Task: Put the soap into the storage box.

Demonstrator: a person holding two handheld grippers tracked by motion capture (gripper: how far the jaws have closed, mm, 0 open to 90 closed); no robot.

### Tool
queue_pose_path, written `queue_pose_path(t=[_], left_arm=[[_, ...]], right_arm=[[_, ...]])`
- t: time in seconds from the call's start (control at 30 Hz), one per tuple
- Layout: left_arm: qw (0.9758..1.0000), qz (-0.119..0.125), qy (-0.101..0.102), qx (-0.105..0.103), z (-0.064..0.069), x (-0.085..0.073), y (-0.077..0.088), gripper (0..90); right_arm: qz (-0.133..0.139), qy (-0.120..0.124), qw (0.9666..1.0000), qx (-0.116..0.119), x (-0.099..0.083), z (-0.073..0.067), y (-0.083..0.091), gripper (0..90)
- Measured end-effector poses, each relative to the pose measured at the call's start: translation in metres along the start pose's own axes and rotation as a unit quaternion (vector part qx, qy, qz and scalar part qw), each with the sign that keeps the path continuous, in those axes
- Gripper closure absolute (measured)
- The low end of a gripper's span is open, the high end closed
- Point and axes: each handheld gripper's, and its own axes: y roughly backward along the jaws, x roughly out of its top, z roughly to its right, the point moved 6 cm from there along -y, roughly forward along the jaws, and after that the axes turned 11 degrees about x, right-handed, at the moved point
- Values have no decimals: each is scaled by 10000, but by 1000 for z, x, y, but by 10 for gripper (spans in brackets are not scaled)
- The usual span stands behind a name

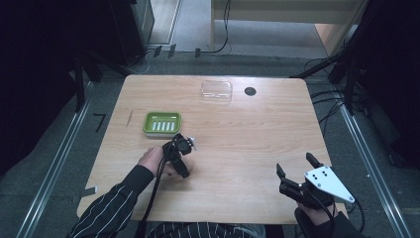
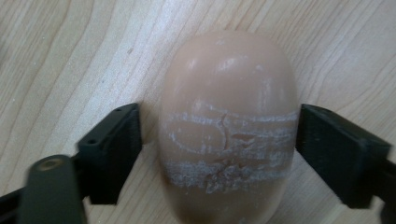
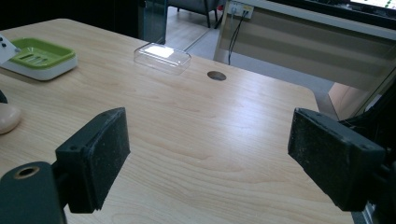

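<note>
A peach-coloured oval soap bar (image 2: 229, 121), scuffed white across its middle, lies on the wooden table (image 1: 237, 144). My left gripper (image 2: 219, 135) stands over it, one jaw on each side. The right-hand pad (image 2: 336, 149) sits at the soap's edge, and a narrow gap shows at the left-hand pad (image 2: 114, 149). In the high view the left gripper (image 1: 181, 148) points down, just in front of the green soap dish (image 1: 148, 130). My right gripper (image 1: 296, 164) rests near the table's front right, jaws wide open and bare. In the right gripper view the soap (image 3: 7, 119) peeks in at the left edge.
The green slotted dish (image 3: 37, 58) on its white base sits left of centre. A clear plastic box (image 1: 216, 90) and a round cable hole (image 1: 250, 91) lie near the far edge. Bare wood stretches between the two hands.
</note>
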Motion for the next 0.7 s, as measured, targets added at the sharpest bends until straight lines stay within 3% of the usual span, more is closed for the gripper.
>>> queue_pose_path(t=[0.33, 0.7], left_arm=[[9998, 23, -179, 119, 3, 2, 3, 330], [9998, 64, -158, 109, 4, 1, 3, 339]], right_arm=[[11, 26, 10000, 15, 0, 0, 0, 134], [24, 22, 10000, 12, 0, 1, 1, 134]])
